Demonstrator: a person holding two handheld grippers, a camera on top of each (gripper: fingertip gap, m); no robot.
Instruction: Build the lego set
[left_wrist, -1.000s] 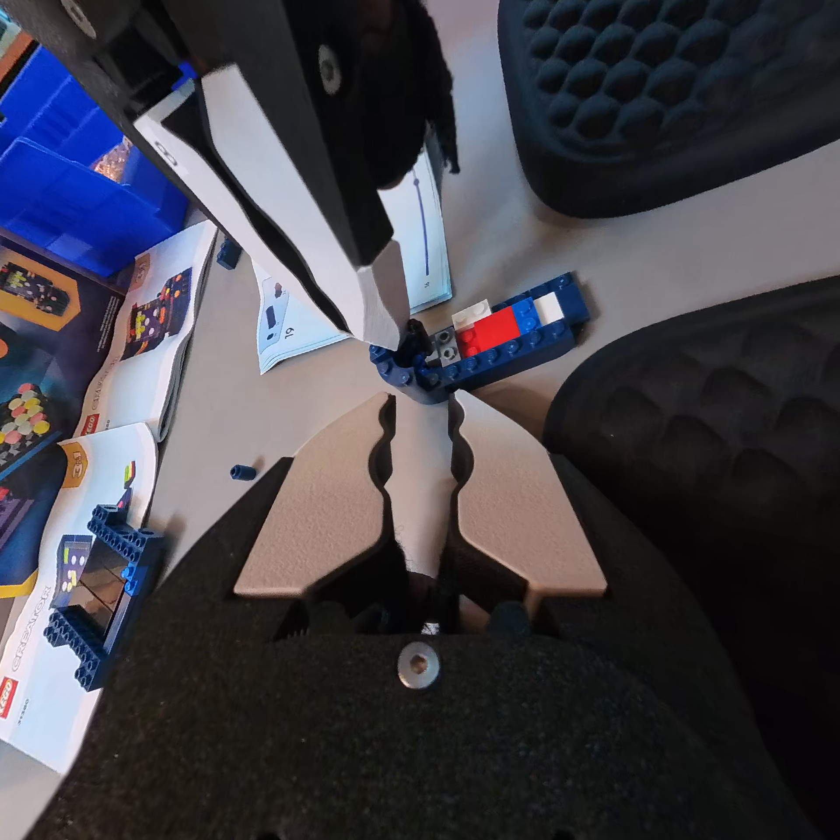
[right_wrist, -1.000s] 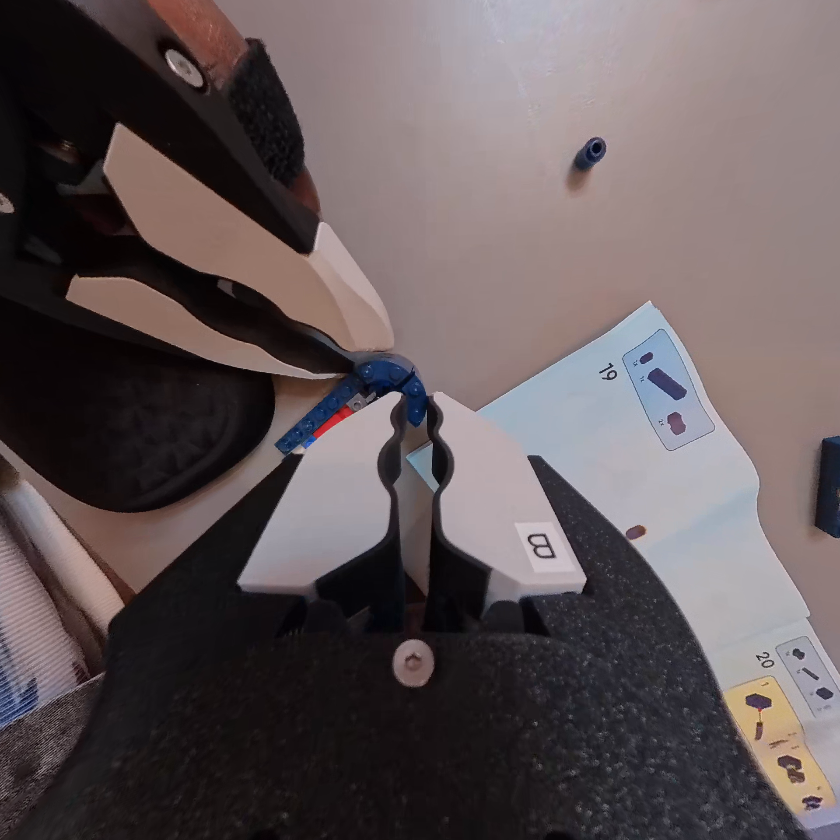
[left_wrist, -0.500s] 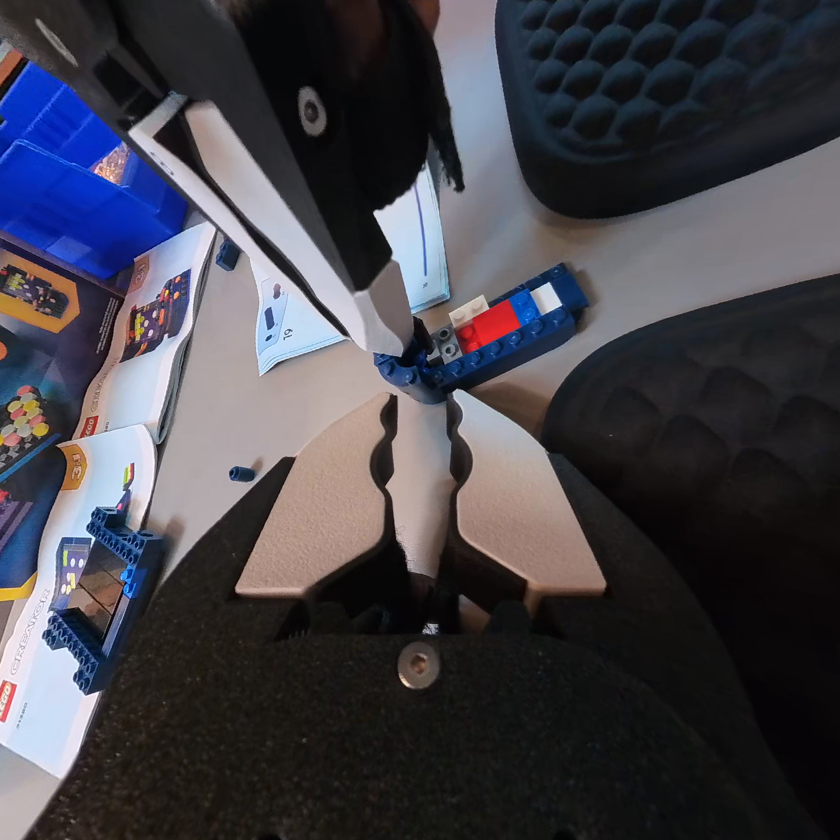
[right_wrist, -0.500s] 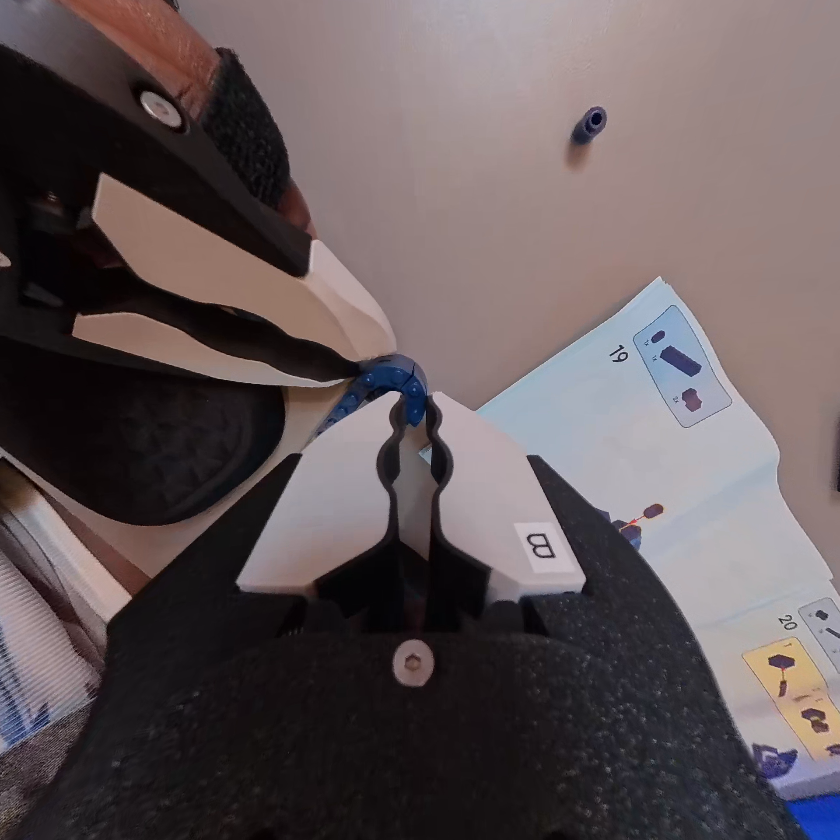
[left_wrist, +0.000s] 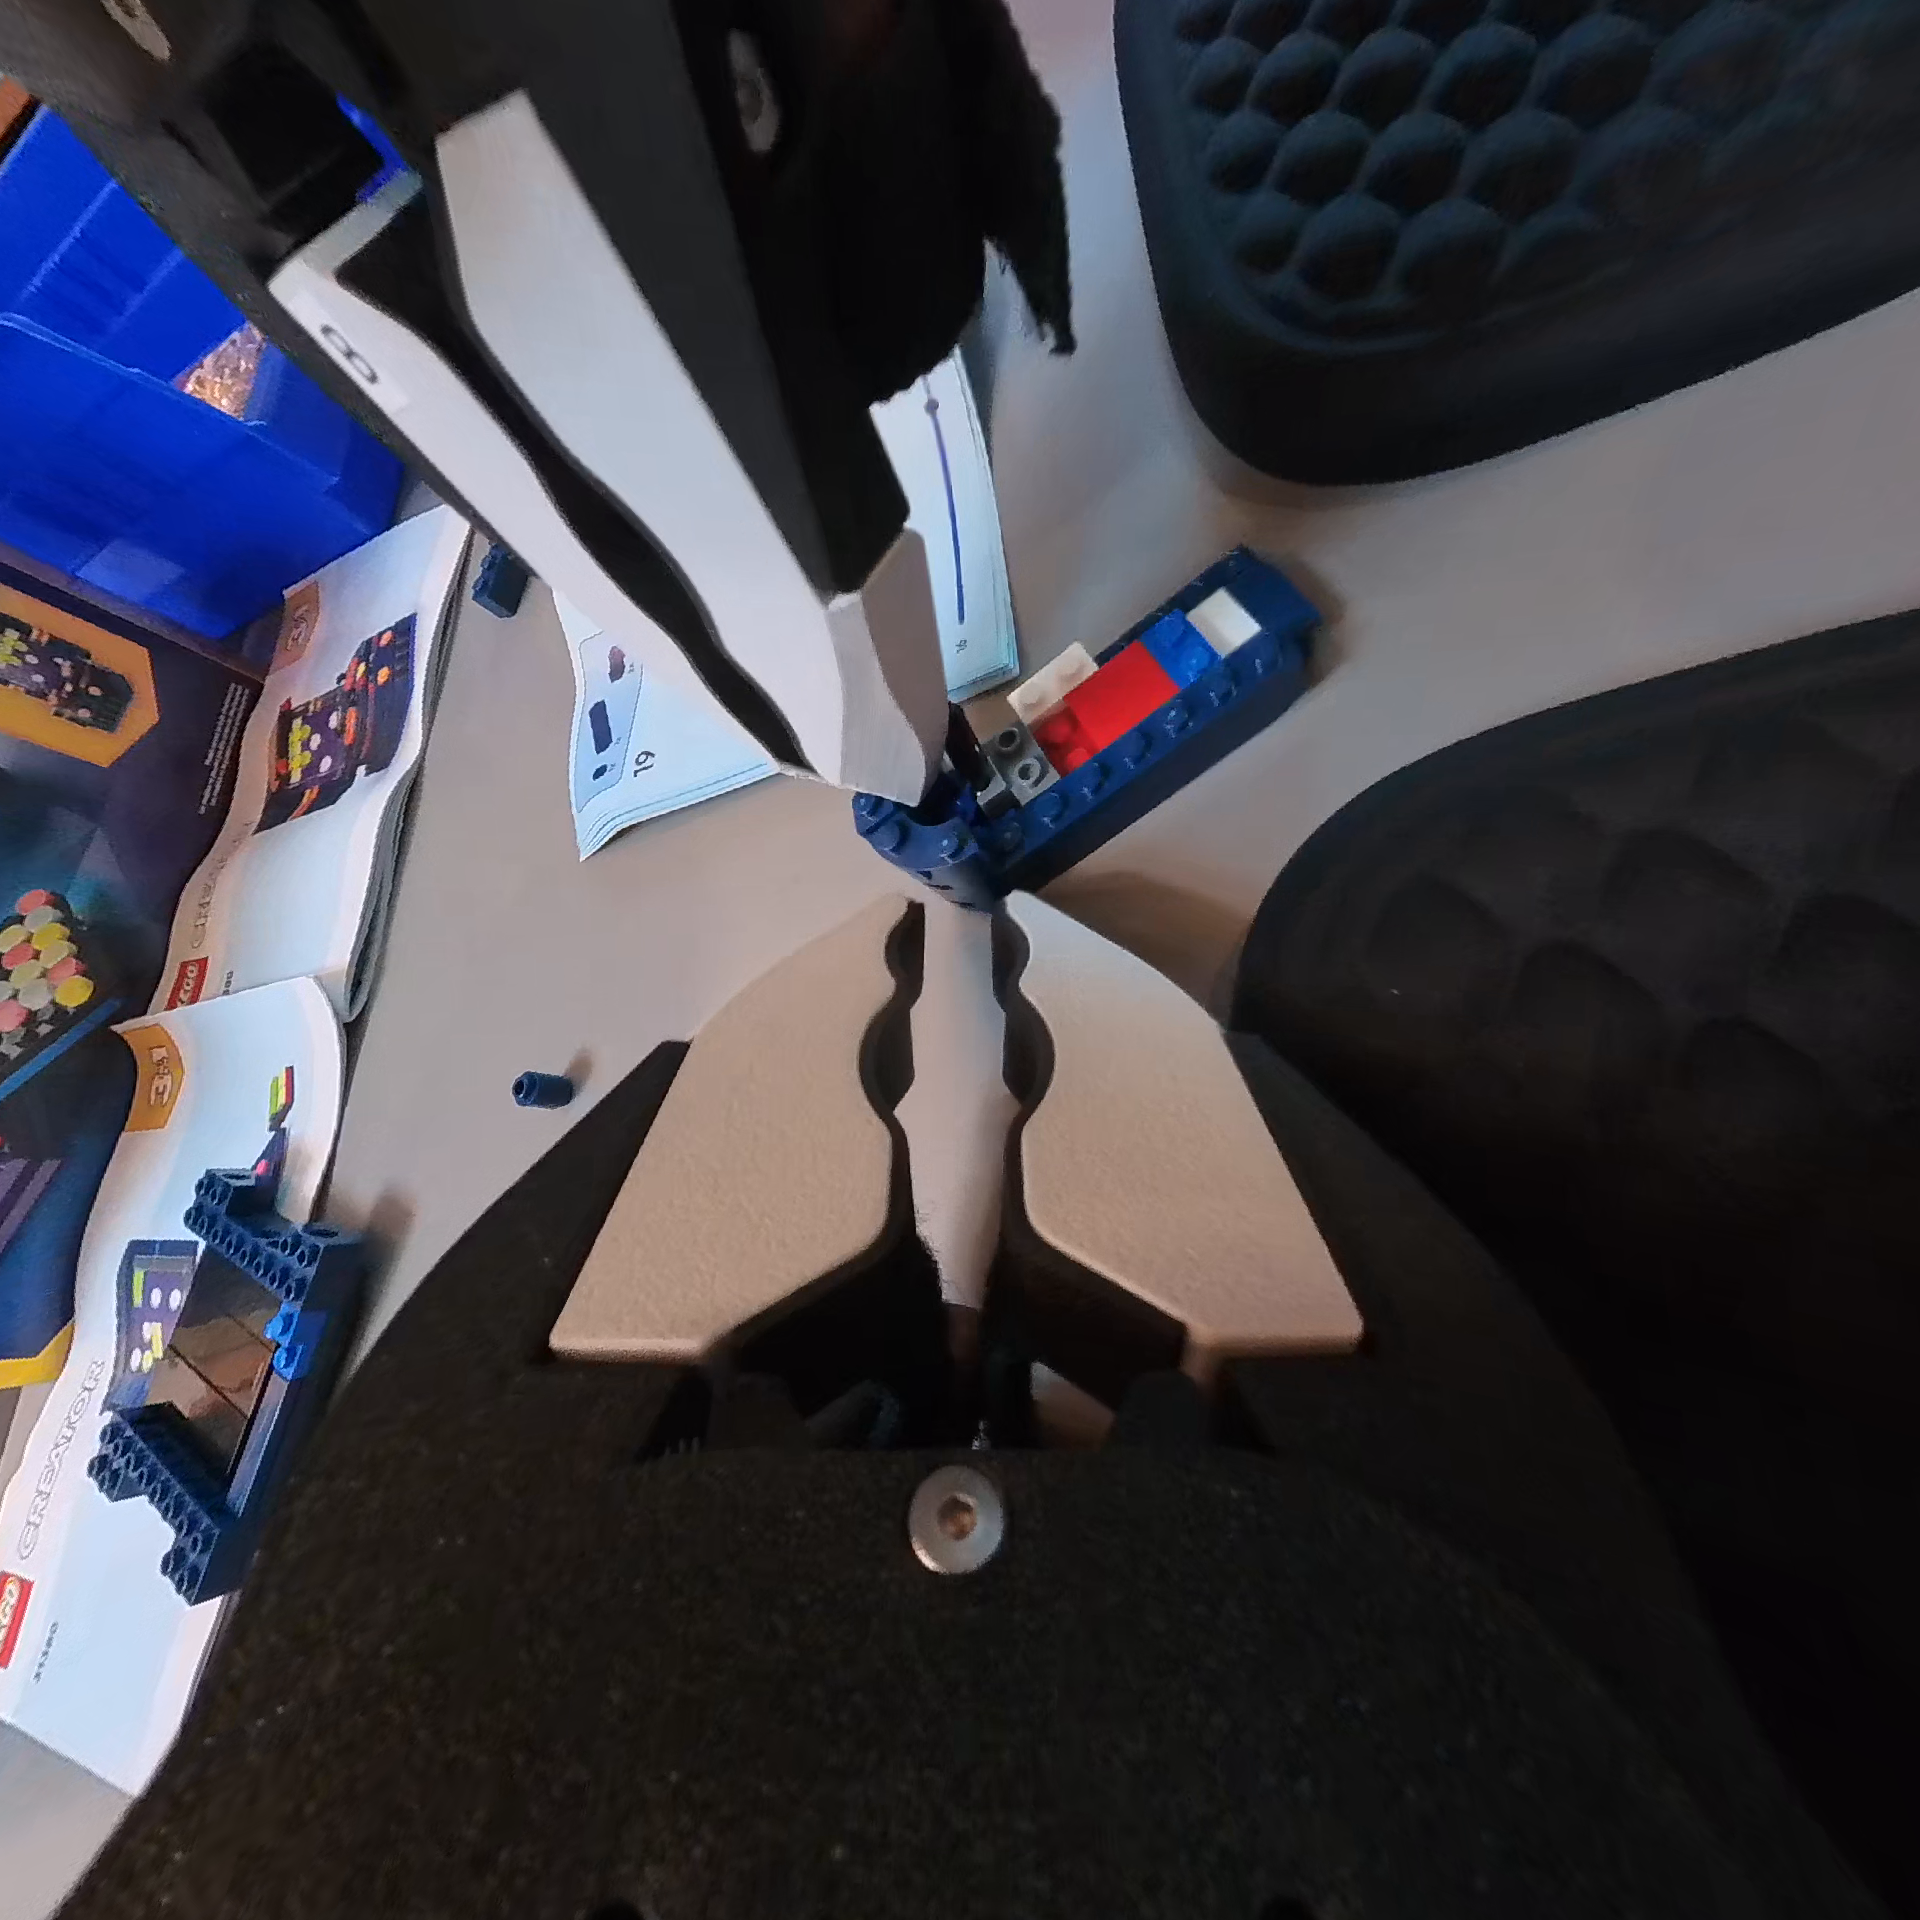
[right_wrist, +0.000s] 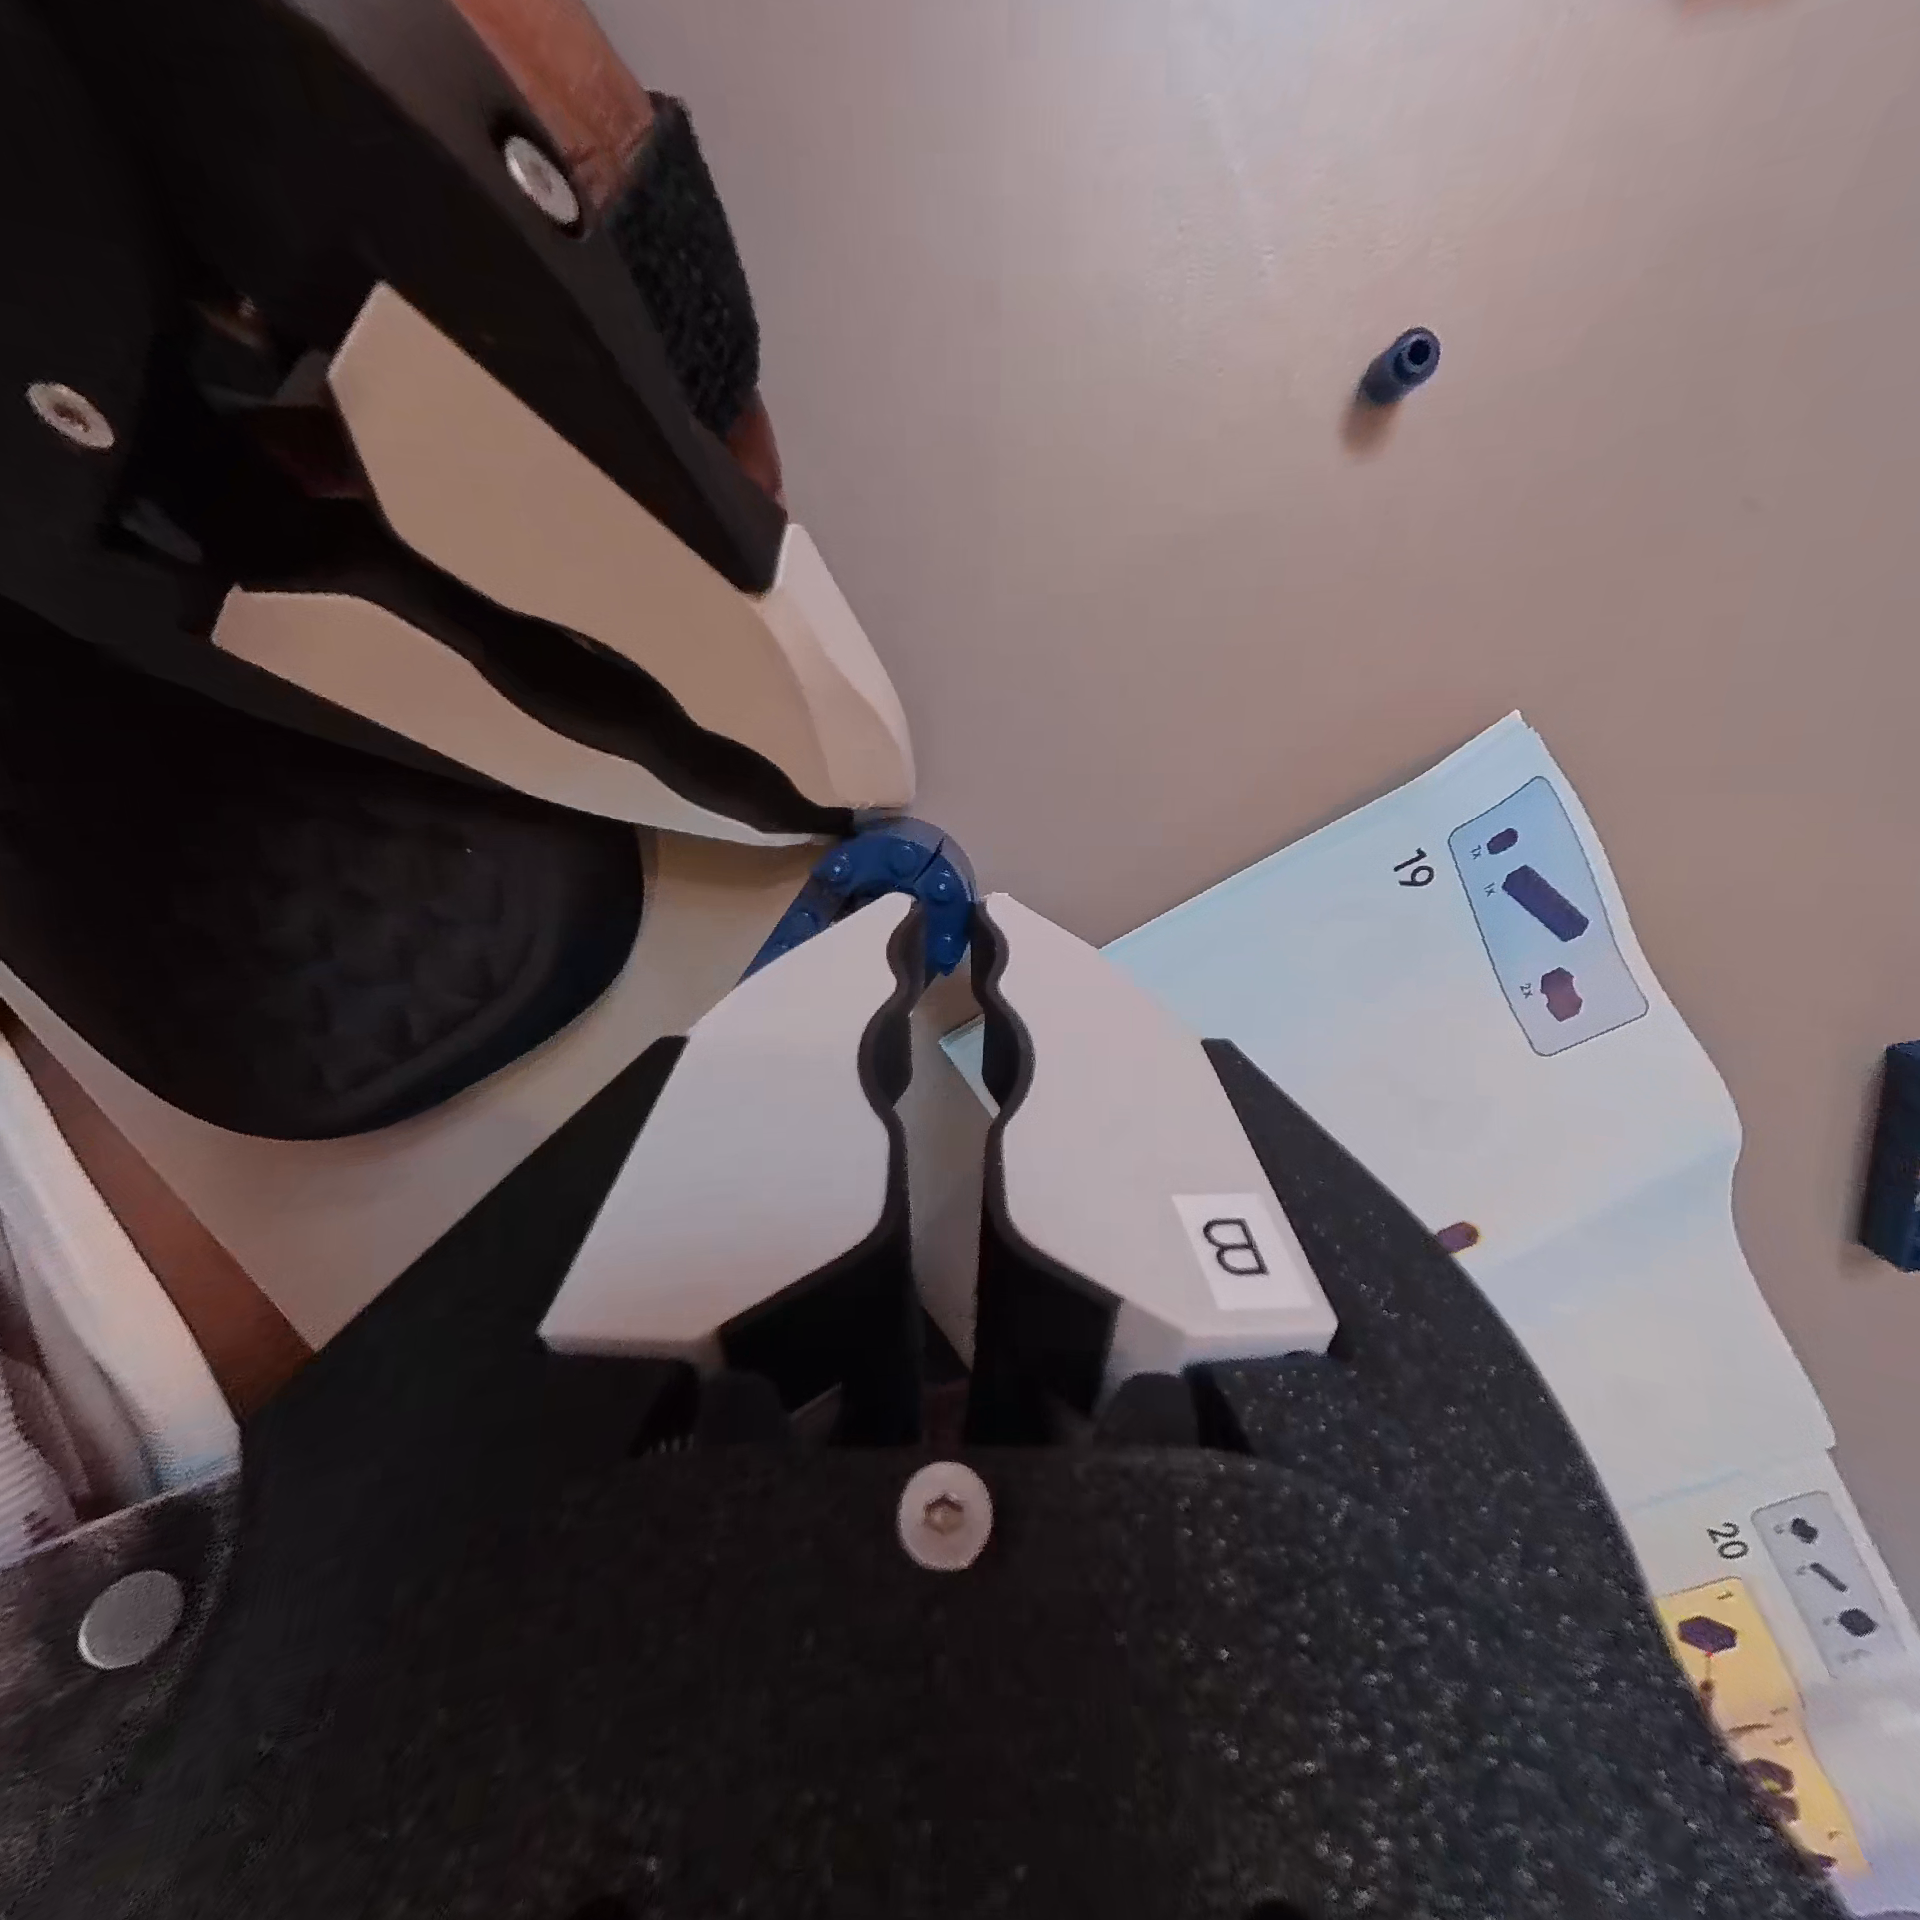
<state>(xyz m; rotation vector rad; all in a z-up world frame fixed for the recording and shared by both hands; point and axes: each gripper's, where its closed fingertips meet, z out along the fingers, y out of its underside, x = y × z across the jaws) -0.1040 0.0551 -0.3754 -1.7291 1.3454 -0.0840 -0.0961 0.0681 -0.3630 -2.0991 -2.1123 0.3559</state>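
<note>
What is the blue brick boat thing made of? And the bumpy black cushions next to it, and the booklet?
The brick model looks like hard, smooth plastic: crisp studs, a slight shine, solid blue, red and white. The black cushions seem soft, probably foam or padded fabric: matt, with rounded dimples. The booklet is thin printed paper; its pages curl and stack at the edges.

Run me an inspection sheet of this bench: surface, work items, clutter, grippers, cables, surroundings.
Surface: grey table, bare patches clean.
Job's things: dark blue brick build with red, white and grey bricks inside.
Clutter: loose blue peg; open instruction sheet; booklets; second blue frame.
Grippers: right gripper pinches the build's curved end; left gripper has its tips at that end, contact unclear.
Cables: nothing seen.
Surroundings: black padded cushions; blue bins.
</note>
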